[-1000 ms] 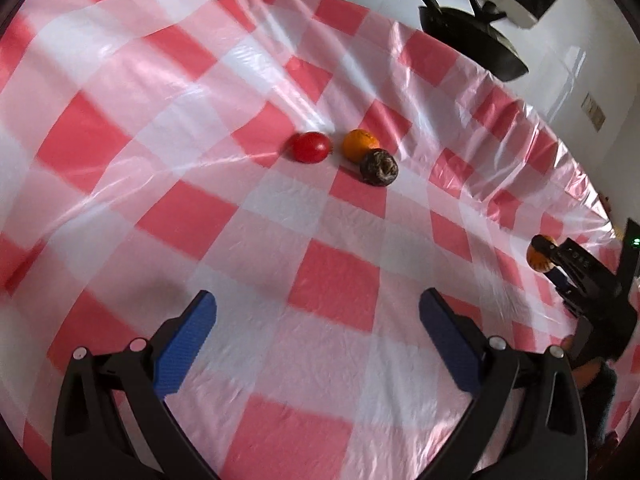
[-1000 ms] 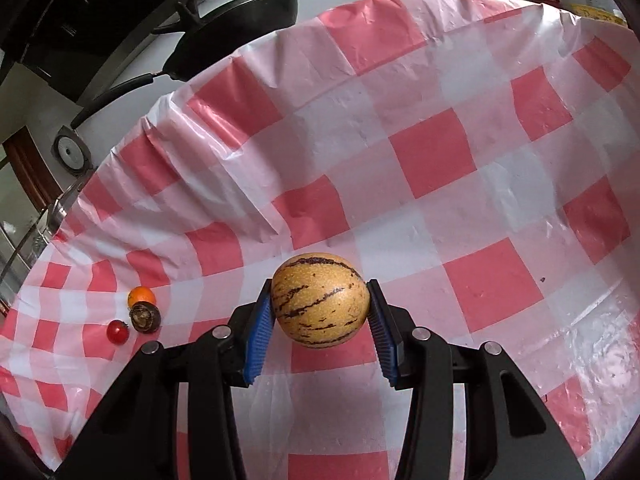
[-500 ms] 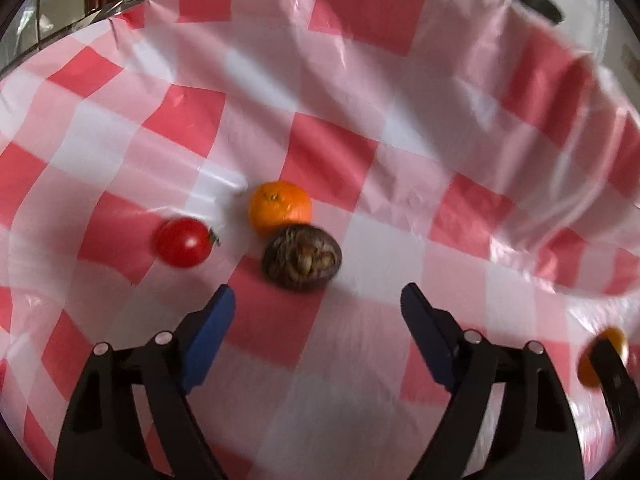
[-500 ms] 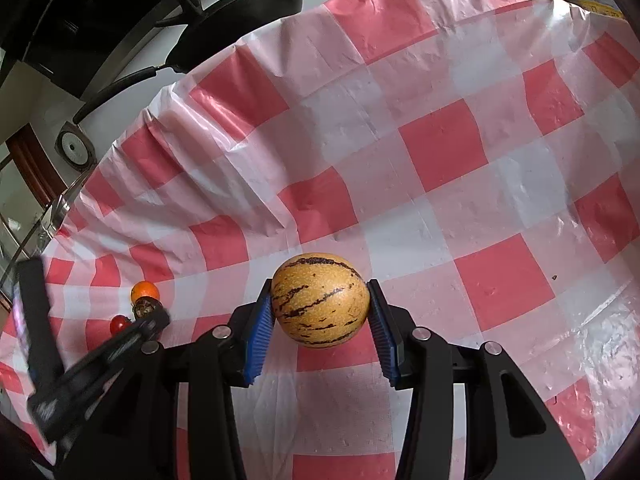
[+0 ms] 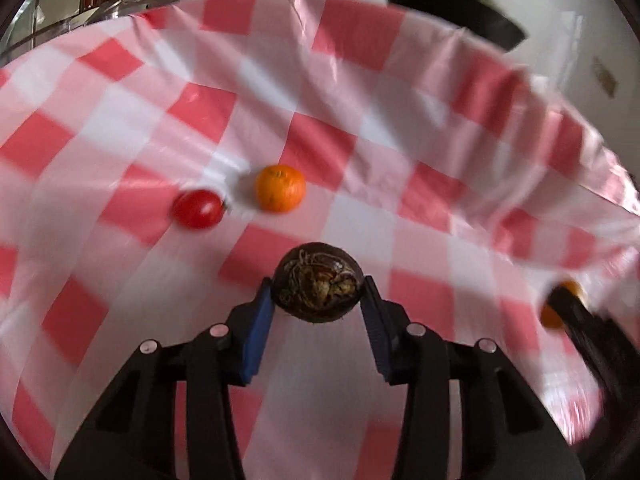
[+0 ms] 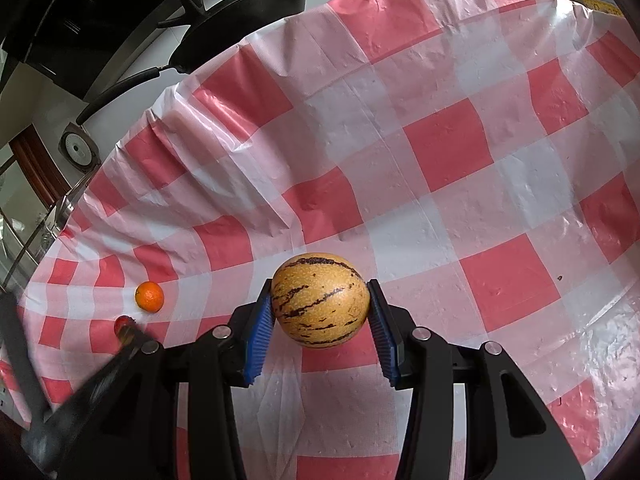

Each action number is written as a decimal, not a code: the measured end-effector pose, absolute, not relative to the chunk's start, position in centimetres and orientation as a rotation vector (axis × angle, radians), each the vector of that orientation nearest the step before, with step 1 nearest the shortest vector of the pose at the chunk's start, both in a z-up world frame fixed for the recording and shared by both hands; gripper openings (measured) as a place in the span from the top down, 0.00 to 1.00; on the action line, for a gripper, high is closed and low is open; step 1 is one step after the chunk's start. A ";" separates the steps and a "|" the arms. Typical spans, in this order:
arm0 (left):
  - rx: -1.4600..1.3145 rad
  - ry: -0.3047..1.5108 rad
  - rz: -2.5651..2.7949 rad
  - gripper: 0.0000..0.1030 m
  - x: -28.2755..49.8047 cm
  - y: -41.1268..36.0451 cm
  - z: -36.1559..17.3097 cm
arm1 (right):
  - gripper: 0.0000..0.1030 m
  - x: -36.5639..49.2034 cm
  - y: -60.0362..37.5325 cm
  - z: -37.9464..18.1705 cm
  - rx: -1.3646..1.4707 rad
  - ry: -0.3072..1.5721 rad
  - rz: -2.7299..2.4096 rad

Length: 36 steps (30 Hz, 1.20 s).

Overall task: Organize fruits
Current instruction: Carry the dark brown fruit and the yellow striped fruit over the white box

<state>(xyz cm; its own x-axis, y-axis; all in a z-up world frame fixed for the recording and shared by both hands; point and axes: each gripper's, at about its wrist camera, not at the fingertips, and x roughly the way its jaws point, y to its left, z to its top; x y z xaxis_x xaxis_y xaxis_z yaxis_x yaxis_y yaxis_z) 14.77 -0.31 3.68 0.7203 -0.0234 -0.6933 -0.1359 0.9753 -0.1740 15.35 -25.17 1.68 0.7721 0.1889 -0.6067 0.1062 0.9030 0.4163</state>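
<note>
The dark fruit (image 5: 318,290) is seen between the closing blue fingers (image 5: 258,336) of the left gripper (image 5: 318,320), with the tomato (image 5: 198,209) and orange (image 5: 280,188) beyond-left of the fingers. The striped melon (image 6: 320,305) is clamped by the right gripper (image 6: 320,332) above the tabletop (image 6: 440,152).

Wore matte black plastic on both tools: left gripper (image 5: 318,300) and right gripper (image 6: 320,304) alike. Carried ribbed blue pads (image 6: 260,332) along the inner faces of the fingers. Showed round silver screw heads (image 6: 421,334) at the linkage joints, four to each. Forked into angular, cut-out arms toward the base.
</note>
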 end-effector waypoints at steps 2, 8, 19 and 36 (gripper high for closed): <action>-0.248 0.742 0.032 0.57 11.3 0.3 3.9 | 0.56 15.3 -25.2 1.7 0.452 0.691 0.047; -0.353 0.725 0.009 0.57 4.4 1.7 3.3 | 0.56 15.2 -25.1 1.7 0.453 0.689 0.048; -0.476 0.698 -0.022 0.57 3.0 3.6 2.8 | 0.56 15.3 -25.0 1.7 0.454 0.691 0.039; -0.492 0.684 -0.033 0.57 3.0 3.9 2.6 | 0.56 14.0 -24.8 1.9 0.448 0.688 -0.022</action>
